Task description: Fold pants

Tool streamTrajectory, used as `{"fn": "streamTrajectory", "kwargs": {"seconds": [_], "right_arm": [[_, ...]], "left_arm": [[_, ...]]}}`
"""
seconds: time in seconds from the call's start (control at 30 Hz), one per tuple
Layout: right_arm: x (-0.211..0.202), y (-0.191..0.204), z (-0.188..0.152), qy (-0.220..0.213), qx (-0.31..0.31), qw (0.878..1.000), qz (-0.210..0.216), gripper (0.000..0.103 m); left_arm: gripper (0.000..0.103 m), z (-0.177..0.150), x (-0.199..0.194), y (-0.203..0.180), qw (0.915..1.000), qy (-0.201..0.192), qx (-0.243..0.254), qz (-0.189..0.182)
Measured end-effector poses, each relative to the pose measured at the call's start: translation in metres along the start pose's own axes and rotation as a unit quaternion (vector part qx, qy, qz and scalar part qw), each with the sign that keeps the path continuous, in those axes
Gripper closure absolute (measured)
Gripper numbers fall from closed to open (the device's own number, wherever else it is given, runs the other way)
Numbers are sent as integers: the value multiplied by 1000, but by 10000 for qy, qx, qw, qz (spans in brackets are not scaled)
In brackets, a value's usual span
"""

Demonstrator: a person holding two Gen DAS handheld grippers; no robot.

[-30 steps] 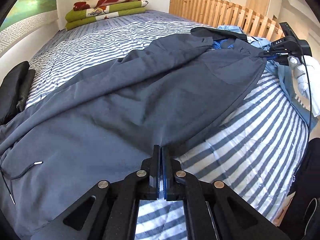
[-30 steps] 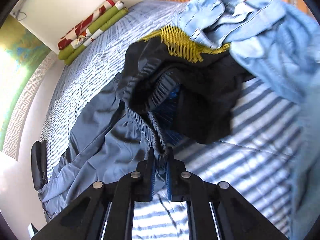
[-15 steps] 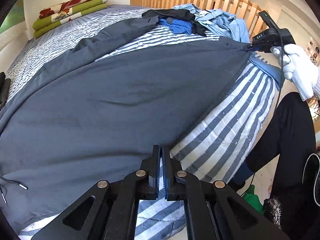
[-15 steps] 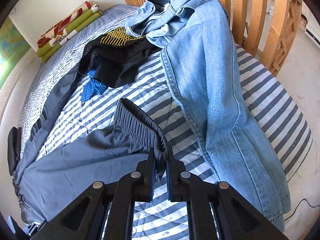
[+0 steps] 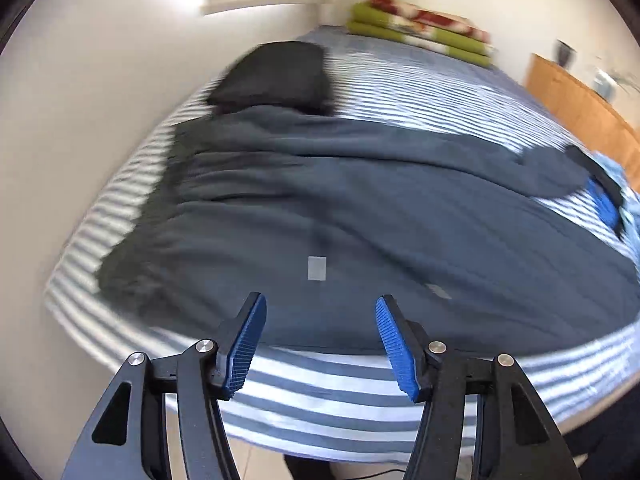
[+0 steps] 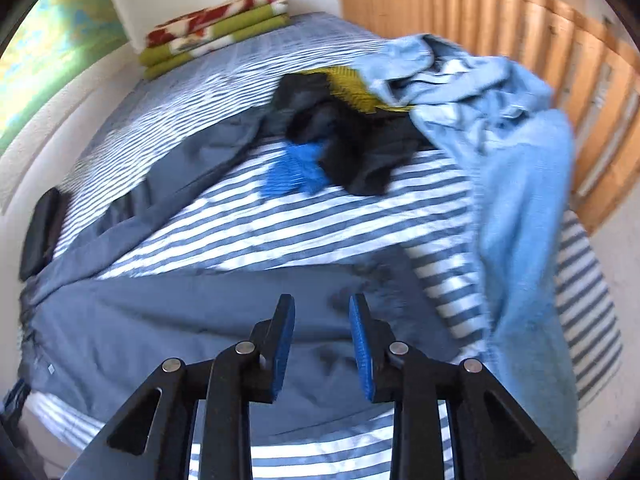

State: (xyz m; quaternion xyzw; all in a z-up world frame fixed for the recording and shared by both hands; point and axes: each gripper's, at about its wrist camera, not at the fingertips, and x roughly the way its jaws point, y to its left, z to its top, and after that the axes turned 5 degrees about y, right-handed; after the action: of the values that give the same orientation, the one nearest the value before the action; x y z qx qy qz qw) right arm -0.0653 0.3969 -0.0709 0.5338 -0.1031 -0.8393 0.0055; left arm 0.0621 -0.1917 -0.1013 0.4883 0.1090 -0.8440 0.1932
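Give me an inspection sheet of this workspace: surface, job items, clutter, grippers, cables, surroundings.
Surface: bed with striped cover, partly bare.
Job's things: grey pants spread flat near the bed's front edge, one leg angling away; small pale label facing up.
Clutter: light blue denim garment, black garment with blue fabric, black pouch, folded blankets.
Grippers: left gripper open, empty; right gripper open, empty, over the pants.
Cables: nothing seen.
Surroundings: wooden slatted footboard, white walls.
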Motion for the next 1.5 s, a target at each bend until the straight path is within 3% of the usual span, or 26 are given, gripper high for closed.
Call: {"fn": "streamTrajectory", "kwargs": {"seconds": [0.1,0.23,0.37,0.5,0.53,0.57,0.6,0.67,0.83,0.87,0.9,0.93,1.0,1.1,1.17,1.27,1.3,1.4,1.5], "right_arm": [[7,72,-14,224,-1164,9911,608,77],[13,172,-51,414,-2585,9564,1294,68],[24,259,-99,559,-3742,9127,1546,61],[44,317,-137,728,-4448,8781,1605,58],[50,327,-143,766,-4549,8732,1573,58],[55,336,-150,786,-4646,8682,1554,58],[58,346,-155,796,-4737,8637,1525,58],[65,359,-163,791,-4910,8546,1492,58],[78,380,-172,642,-5106,8486,1224,58],[80,382,-174,639,-5137,8477,1154,62],[84,385,-175,656,-5163,8470,1084,83],[87,387,-176,736,-5168,8466,1043,97],[82,389,-177,718,-5151,8467,1123,99],[64,387,-184,743,-5264,8334,1513,100],[57,387,-190,839,-5350,8226,1734,100],[61,393,-200,683,-5579,8136,1487,99],[64,393,-200,713,-5598,8134,1411,95],[56,375,-185,855,-5291,8273,1685,81],[31,328,-156,623,-4732,8575,1923,77]], "left_arm": [[26,11,16,89,9929,150,-1076,481],[26,5,40,163,9745,596,-1953,927],[26,-3,53,191,9627,781,-2589,74],[27,2,64,194,9572,798,-2781,-59],[30,3,65,195,9558,750,-2842,-81],[47,2,67,194,9547,729,-2883,-103],[57,3,68,193,9528,772,-2934,-116],[67,3,71,198,9529,693,-2949,-164],[86,2,58,199,9553,513,-2906,-173],[88,2,55,202,9544,469,-2940,-214],[89,3,51,204,9535,404,-2974,-265],[90,1,44,206,9535,337,-2980,-281],[90,-2,30,209,9567,211,-2897,-187],[90,-12,14,220,9577,95,-2877,-7],[84,-18,17,226,9568,196,-2899,56],[64,-20,26,227,9561,562,-2868,197],[64,-19,21,224,9594,502,-2761,275],[53,-13,2,215,9680,314,-2405,640],[53,-3,-14,208,9726,105,-2161,851]]}}
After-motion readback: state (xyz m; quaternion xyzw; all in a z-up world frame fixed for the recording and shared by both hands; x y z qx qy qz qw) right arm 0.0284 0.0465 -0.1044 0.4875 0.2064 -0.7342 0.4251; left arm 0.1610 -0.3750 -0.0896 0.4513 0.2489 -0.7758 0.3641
